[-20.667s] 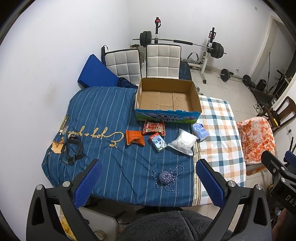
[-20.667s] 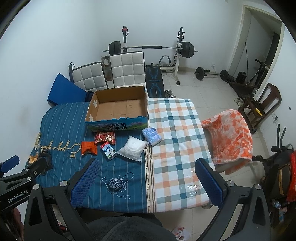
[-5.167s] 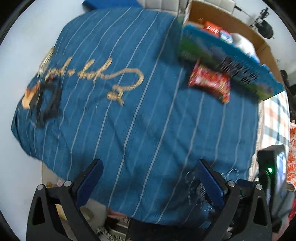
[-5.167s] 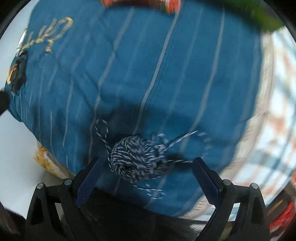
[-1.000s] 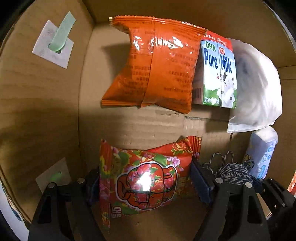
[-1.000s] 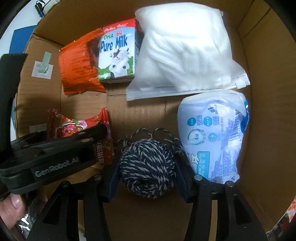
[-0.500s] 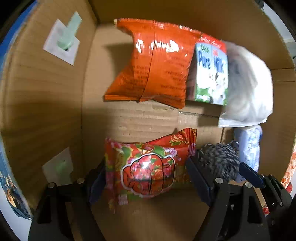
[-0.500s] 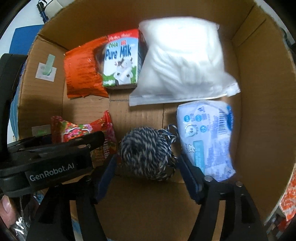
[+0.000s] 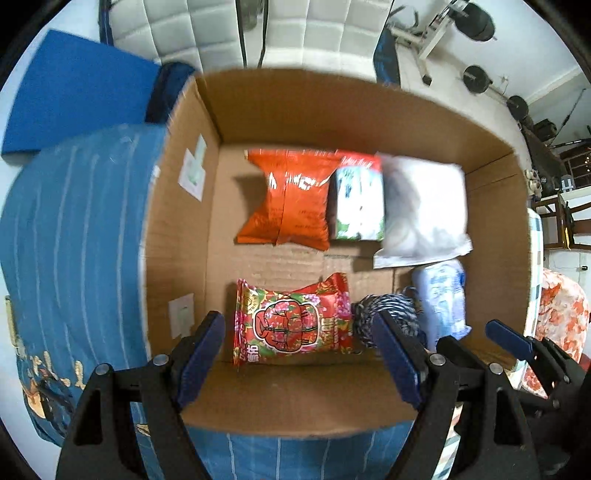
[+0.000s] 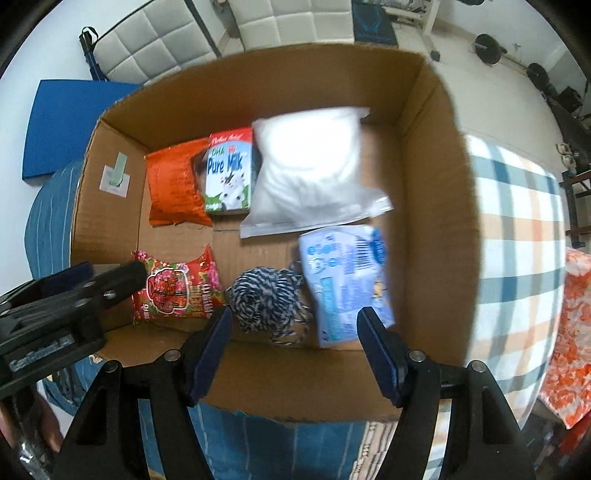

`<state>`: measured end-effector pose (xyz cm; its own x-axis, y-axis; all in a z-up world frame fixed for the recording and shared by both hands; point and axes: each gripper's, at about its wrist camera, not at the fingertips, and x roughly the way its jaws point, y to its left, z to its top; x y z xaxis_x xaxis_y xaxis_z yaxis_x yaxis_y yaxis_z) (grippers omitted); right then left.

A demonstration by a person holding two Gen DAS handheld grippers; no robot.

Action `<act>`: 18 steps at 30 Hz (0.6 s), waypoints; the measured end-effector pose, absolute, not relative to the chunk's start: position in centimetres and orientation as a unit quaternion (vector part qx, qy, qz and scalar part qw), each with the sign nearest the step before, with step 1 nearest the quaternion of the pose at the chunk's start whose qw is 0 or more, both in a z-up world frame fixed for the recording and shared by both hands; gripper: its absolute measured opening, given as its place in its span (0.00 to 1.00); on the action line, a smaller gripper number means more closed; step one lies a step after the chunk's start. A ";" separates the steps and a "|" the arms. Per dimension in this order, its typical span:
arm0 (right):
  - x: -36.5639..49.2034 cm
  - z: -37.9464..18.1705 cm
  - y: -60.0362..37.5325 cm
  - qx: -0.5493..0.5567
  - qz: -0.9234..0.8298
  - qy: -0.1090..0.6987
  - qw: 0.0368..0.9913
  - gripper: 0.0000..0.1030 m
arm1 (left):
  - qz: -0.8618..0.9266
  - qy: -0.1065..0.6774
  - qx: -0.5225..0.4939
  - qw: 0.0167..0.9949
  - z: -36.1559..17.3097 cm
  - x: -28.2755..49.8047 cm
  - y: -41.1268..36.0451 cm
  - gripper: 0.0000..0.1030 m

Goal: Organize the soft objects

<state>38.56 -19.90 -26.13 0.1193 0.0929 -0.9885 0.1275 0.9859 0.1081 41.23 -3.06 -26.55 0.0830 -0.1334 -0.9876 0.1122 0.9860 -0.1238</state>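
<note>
The cardboard box [image 9: 332, 110] [image 10: 436, 177] holds all the soft items. At the back lie an orange snack bag [image 9: 291, 199] [image 10: 170, 188], a milk carton [image 9: 356, 203] [image 10: 229, 177] and a white bag [image 9: 421, 206] [image 10: 310, 170]. At the front lie a red flowered packet [image 9: 295, 325] [image 10: 177, 286], a blue-and-white yarn ball [image 9: 388, 314] [image 10: 266, 295] and a pale blue tissue pack [image 9: 439, 299] [image 10: 347, 277]. My left gripper [image 9: 299, 354] is open above the red packet. My right gripper [image 10: 295, 343] is open above the yarn ball. Both are empty.
The box sits on a bed with a blue striped cover [image 9: 74, 236] and a plaid cover [image 10: 517, 236]. White padded chairs [image 9: 295, 33], a blue mat [image 9: 70, 88] and gym weights [image 9: 476, 22] stand behind. An orange blanket [image 10: 569, 332] lies at the right.
Both grippers have opened and drawn back up out of the box. The red packet and the yarn ball now lie free on the box floor.
</note>
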 end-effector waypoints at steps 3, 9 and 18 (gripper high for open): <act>37.5 -25.0 -20.5 0.080 -0.021 0.651 0.755 0.84 | -0.081 0.648 -0.002 0.757 -24.8 40.0 -3.5 0.79; 35.9 -23.1 -21.1 0.066 -0.041 0.621 0.780 0.90 | -0.064 0.599 0.017 0.798 -22.1 38.6 -3.2 0.88; 34.2 -21.8 -21.9 0.065 -0.051 0.606 0.791 1.00 | -0.044 0.569 0.004 0.821 -20.5 37.0 -2.1 1.00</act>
<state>34.20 -21.89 -21.76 0.2595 -0.0013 -0.9658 0.1595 0.9863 0.0416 36.95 -2.09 -20.50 0.3477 -0.0666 -0.9352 0.0763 0.9962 -0.0425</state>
